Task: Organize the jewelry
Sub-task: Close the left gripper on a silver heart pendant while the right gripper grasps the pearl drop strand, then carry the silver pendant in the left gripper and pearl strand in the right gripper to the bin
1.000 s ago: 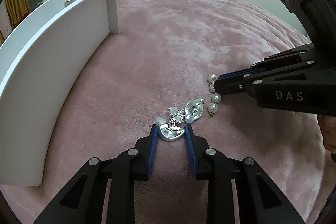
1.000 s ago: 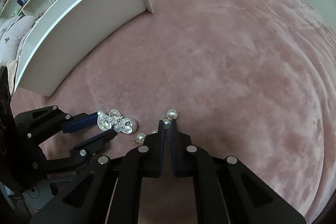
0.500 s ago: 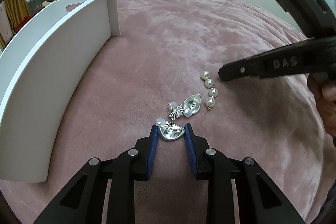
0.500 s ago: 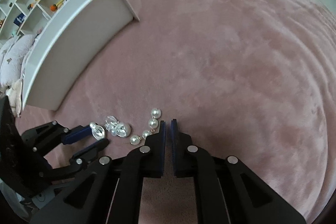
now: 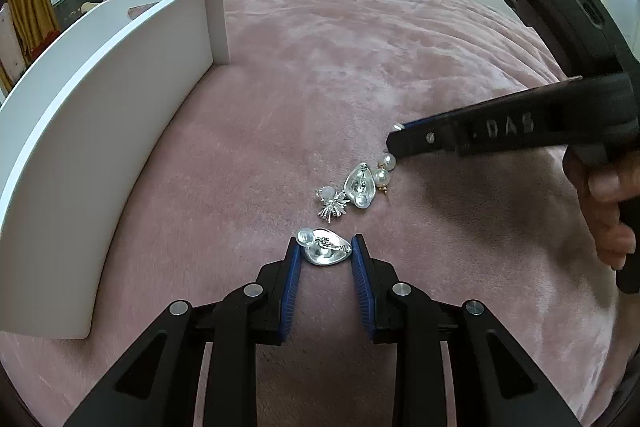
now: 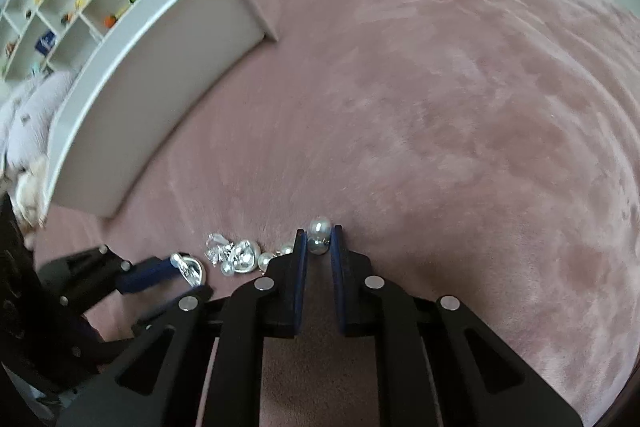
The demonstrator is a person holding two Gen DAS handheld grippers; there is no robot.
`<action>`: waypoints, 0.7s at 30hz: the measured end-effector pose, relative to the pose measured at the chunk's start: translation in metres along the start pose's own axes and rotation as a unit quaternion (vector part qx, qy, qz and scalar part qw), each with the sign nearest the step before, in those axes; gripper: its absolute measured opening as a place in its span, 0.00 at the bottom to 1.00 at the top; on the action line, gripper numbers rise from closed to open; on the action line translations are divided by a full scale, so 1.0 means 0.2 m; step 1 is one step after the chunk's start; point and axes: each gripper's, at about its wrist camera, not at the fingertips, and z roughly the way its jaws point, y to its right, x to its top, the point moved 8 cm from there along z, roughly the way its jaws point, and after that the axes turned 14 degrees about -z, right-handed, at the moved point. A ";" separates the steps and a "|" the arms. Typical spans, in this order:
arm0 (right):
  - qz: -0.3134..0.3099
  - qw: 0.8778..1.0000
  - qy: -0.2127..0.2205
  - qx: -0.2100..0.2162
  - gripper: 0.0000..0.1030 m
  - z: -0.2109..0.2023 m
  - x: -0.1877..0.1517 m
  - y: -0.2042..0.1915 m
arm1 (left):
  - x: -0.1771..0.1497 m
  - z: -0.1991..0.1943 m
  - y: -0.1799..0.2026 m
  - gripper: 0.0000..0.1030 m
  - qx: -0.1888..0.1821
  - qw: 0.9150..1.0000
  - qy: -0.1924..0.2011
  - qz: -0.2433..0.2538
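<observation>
While your left claw (image 5: 324,251) grips a silver earring (image 5: 325,251), your right claw (image 6: 319,239) pinches the pearl strand (image 6: 319,235).

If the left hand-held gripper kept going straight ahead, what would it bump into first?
The left hand-held gripper already grips a silver heart-shaped earring. Straight on, it would probably meet the sparkly starburst earring first, then the pink blanket; depth is unclear.

Pearl strand (image 6: 319,239) now seemingly pinched.
</observation>
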 end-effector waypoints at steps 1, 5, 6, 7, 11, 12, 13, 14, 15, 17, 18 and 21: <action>0.002 1.000 0.003 0.000 0.12 -0.02 0.00 0.01 | 0.00 0.00 0.00 0.29 0.000 1.000 0.000 0.001; 0.015 0.999 0.027 0.011 0.12 -0.08 0.04 0.01 | 0.00 -0.02 0.00 0.29 0.000 1.000 0.002 0.006; 0.017 0.999 0.031 0.012 0.12 -0.08 0.05 0.00 | 0.00 -0.03 -0.01 0.29 0.000 1.000 0.003 0.007; 0.020 0.999 0.037 0.013 0.12 -0.10 0.05 0.00 | 0.00 -0.04 -0.01 0.29 -0.001 1.000 0.005 0.007; 0.022 0.999 0.047 0.015 0.12 -0.14 0.07 0.00 | 0.02 -0.09 -0.01 0.29 -0.003 1.000 0.012 0.006; 0.024 0.998 0.051 0.014 0.12 -0.15 0.07 0.00 | 0.02 -0.11 -0.01 0.29 -0.004 1.000 0.015 0.006; 0.024 0.998 0.054 0.013 0.12 -0.17 0.07 0.00 | 0.03 -0.12 -0.01 0.29 -0.004 1.000 0.017 0.005; 0.025 0.998 0.057 0.015 0.12 -0.19 0.07 0.00 | 0.03 -0.13 -0.01 0.29 -0.005 1.000 0.018 0.005; 0.026 0.998 0.060 0.014 0.12 -0.20 0.08 0.00 | 0.04 -0.14 -0.01 0.29 -0.006 1.000 0.021 0.006; 0.028 0.997 0.068 0.015 0.12 -0.24 0.08 0.01 | 0.05 -0.17 -0.01 0.30 -0.008 1.000 0.025 0.006; 0.028 0.997 0.074 0.016 0.12 -0.26 0.09 0.00 | 0.05 -0.18 -0.01 0.30 -0.009 1.000 0.027 0.006; 0.024 0.996 0.083 0.012 0.12 -0.31 0.10 -0.02 | 0.06 -0.23 -0.01 0.30 -0.009 0.999 0.033 0.009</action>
